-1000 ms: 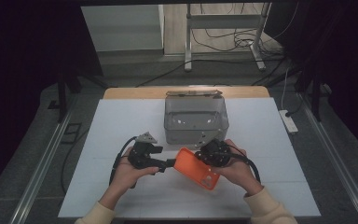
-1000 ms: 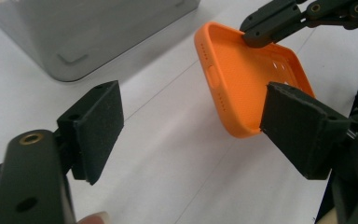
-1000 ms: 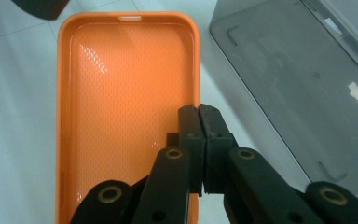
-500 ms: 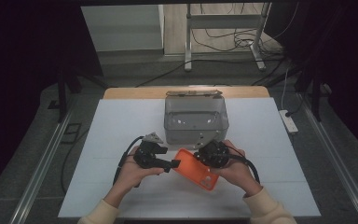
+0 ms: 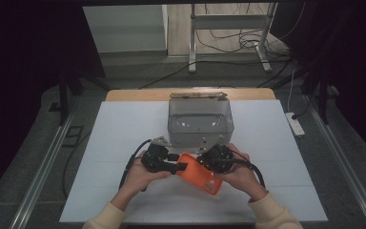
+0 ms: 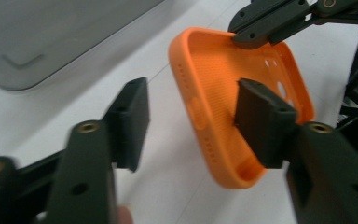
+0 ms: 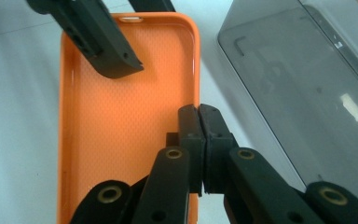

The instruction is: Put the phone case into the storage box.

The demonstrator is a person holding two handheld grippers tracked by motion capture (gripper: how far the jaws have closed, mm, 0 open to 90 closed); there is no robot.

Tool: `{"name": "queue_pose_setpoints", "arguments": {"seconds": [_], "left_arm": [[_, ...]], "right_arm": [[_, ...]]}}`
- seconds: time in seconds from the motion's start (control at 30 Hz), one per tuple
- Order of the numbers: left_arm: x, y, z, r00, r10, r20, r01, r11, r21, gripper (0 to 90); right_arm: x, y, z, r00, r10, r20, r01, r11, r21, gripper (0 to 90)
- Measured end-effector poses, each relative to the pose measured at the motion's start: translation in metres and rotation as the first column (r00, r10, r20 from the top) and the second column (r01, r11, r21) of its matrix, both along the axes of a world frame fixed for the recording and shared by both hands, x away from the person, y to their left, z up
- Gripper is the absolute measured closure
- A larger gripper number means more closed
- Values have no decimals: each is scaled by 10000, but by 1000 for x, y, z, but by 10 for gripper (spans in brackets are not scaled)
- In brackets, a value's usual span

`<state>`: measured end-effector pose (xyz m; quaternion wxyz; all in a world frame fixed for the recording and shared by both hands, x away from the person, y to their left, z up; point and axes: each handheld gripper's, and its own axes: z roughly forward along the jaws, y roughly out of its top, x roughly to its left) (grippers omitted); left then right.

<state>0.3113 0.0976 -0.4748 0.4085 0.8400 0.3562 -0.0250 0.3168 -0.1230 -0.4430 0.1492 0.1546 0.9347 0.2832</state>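
The right gripper pinches the long rim of the orange phone case, holding it above the bench. The left gripper, jaws just closing but not yet touching, straddles the opposite long rim.

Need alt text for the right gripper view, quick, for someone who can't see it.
The right gripper is shut on the rim of an orange phone case, open side up. A jaw of the left gripper reaches into the case's far end; a grey bin stands beside.
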Motion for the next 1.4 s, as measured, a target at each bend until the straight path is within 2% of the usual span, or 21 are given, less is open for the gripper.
{"name": "queue_pose_setpoints", "arguments": {"seconds": [0.17,0.33,0.57,0.73,0.8,0.87,0.93,1.1,1.17,1.27,1.4], "left_arm": [[1,3,1,9999,-63,-134,59,9996,-284,667],[2,11,2,9996,110,-279,-135,9956,-929,792],[-1,15,7,9994,339,22,-333,9893,-1417,806],[-2,18,9,9990,384,235,-346,9886,-1469,807],[-3,19,10,9986,422,304,-371,9878,-1512,808],[-3,21,12,9982,422,421,-354,9878,-1519,808],[-3,23,13,9978,436,494,-354,9872,-1557,808],[-4,30,15,9960,573,685,-444,9834,-1761,808],[-5,32,15,9953,584,768,-436,9823,-1820,807],[-6,34,16,9944,621,850,-450,9808,-1897,808],[-7,36,16,9942,653,859,-475,9797,-1946,807]], "right_arm": [[-1,1,0,10000,28,95,-28,10000,-16,886],[-3,2,2,9997,157,164,-157,9999,-17,873],[-5,1,7,9994,137,309,-146,9995,278,872],[-5,0,8,9993,117,367,-139,9980,613,860],[-4,-1,8,9995,75,308,-100,9964,837,839],[-3,-3,9,9997,115,220,-139,9933,1147,740],[-3,-5,10,9997,45,238,-80,9884,1514,603],[-2,-10,12,9996,-191,-230,245,9649,2614,378],[1,-14,12,9983,-212,-535,357,9571,2874,352],[5,-19,11,9949,-180,-994,509,9391,3400,311],[7,-23,12,9934,-72,-1148,495,9275,3705,280]]}}
